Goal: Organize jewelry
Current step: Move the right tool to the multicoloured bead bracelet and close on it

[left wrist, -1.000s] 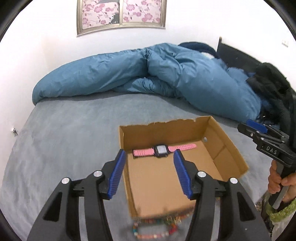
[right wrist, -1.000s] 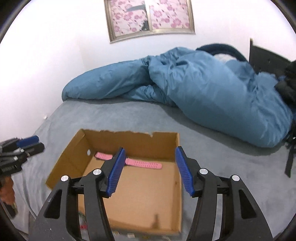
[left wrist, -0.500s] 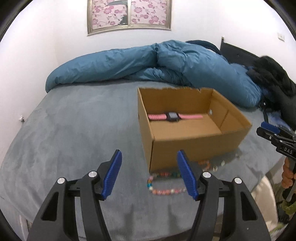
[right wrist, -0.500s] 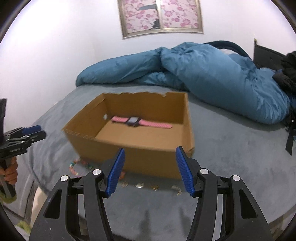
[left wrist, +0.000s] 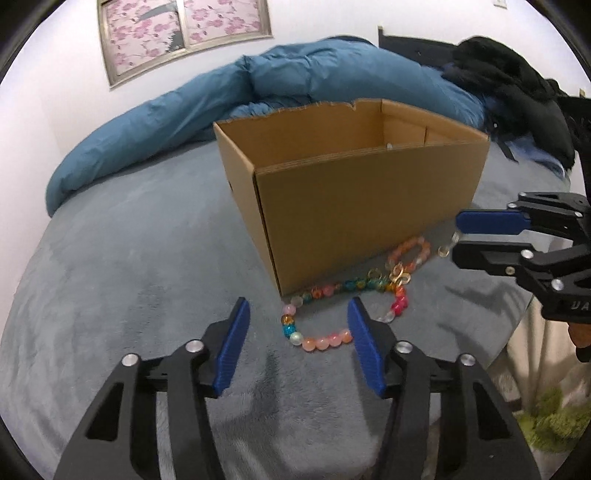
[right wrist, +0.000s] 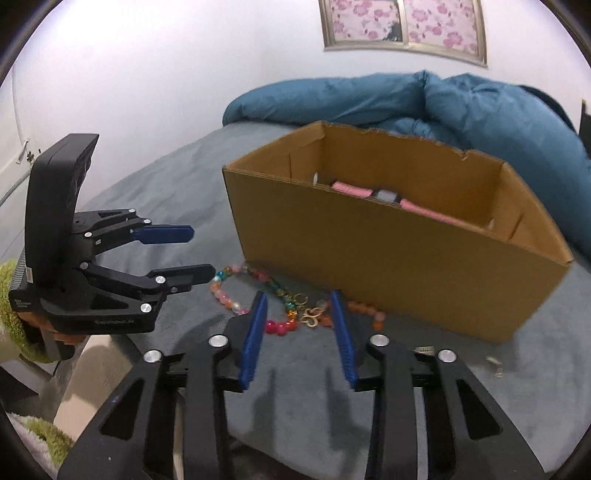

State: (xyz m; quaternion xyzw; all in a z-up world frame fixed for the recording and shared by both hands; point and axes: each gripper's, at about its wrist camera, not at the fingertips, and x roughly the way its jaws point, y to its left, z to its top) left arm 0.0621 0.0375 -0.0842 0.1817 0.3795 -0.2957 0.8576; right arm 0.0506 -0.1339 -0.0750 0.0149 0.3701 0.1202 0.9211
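My left gripper [left wrist: 298, 317] and right gripper [right wrist: 299, 308] have both just been narrowing, still parted, nothing pinched. The bead bracelet [left wrist: 332, 295] lies stretched left-to-right along the cardboard box's [left wrist: 369, 206] near wall; the pink watch [right wrist: 369, 194] lies lengthwise inside.

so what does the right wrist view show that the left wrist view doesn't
Only the right wrist view shows the pink watch lying inside the cardboard box, plus small metal bits on the bed by the box's near corner.

Only the left wrist view shows the black clothing heaped beyond the box; the box's inside floor is hidden there.

Both show the box, the beaded bracelets in front of it, the blue duvet, the flower picture, and both claws open, nothing gripped.
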